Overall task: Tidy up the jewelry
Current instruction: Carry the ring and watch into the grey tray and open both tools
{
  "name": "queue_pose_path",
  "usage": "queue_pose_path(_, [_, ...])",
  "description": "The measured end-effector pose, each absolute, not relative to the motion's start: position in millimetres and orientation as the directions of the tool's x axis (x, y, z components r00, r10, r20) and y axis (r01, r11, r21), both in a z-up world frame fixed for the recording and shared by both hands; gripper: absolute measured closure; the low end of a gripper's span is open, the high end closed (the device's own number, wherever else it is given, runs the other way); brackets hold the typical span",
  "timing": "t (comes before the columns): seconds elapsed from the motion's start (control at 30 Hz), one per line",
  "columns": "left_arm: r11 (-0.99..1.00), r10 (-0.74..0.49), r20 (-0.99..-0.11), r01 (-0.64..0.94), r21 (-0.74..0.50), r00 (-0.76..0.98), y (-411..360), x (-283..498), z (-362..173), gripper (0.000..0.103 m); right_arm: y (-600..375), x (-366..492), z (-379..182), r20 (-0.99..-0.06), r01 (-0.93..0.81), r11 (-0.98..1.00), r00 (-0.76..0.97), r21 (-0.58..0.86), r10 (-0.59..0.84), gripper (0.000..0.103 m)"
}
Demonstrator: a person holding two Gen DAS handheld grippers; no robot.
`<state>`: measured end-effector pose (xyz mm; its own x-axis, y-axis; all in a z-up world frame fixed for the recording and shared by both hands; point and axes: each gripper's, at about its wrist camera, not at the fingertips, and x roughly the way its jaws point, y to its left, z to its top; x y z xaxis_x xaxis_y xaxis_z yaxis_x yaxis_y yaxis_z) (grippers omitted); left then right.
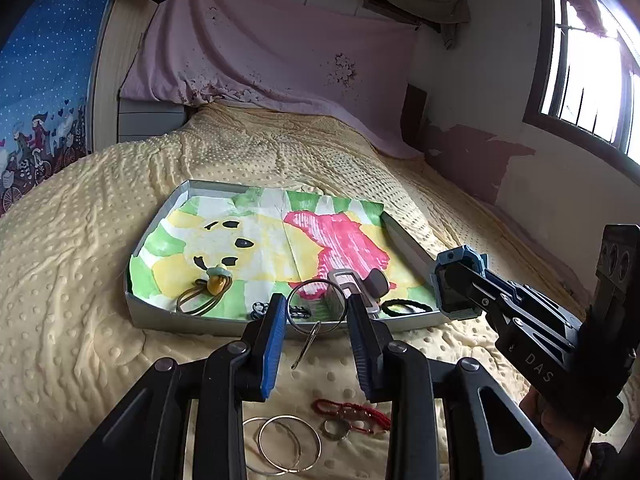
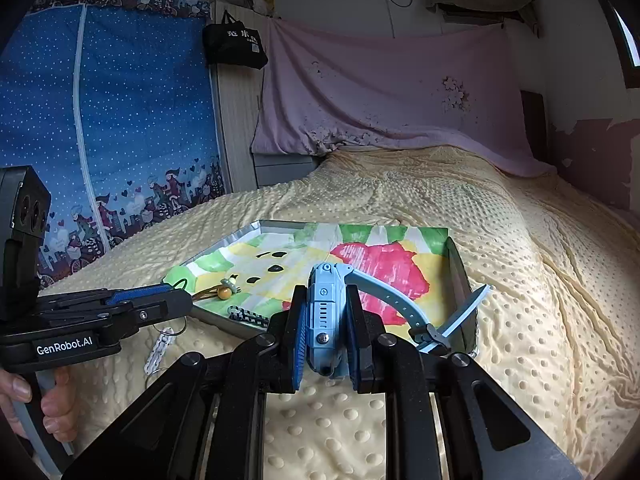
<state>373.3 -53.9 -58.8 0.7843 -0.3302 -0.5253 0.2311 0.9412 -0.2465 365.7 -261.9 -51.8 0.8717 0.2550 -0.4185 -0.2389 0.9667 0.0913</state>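
Note:
A shallow grey tray [image 1: 208,322] lined with a painted paper sits on the bed; it also shows in the right wrist view [image 2: 460,264]. My right gripper [image 2: 326,332] is shut on a light blue watch [image 2: 324,312], held above the tray's near right corner; the watch also shows in the left wrist view [image 1: 456,286]. My left gripper [image 1: 318,320] is open, with a large key ring [image 1: 316,312] between its fingers at the tray's front edge. In the tray lie a hair tie with a yellow charm [image 1: 208,288], a black hair band [image 1: 406,307] and a braided bracelet [image 1: 296,311].
On the yellow bedspread [image 1: 100,280] near me lie thin metal bangles [image 1: 288,444], a red cord bracelet [image 1: 352,410] and a small ring [image 1: 336,428]. A white chain piece [image 2: 158,346] lies left of the tray. A pink sheet hangs behind the bed.

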Motion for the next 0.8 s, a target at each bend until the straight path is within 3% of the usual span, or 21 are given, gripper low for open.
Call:
queue_pose_path(0.33, [0.956,-0.266,-0.59,0.131,-0.262,0.762,-52.0,432.6,-91.1,0.074,-259.0,425.5,-70.0,-0.482,-0.189,0.975,0.847,0.119,0.223,0.088])
queue_pose_path(0.6, [0.967,-0.232,-0.631,0.105,-0.232,0.74,-57.4,442.9,-99.9,0.074,-263.3,439.4,-97.3,-0.56,-0.146,0.979,0.803,0.145,0.203,0.087])
queue_pose_path(0.8, [0.966,-0.234,-0.63,0.102,-0.24,0.74,-58.4,440.9,-99.3,0.074,-266.4,439.4,-98.8,-0.563,-0.142,0.979,0.802,0.148,0.202,0.086])
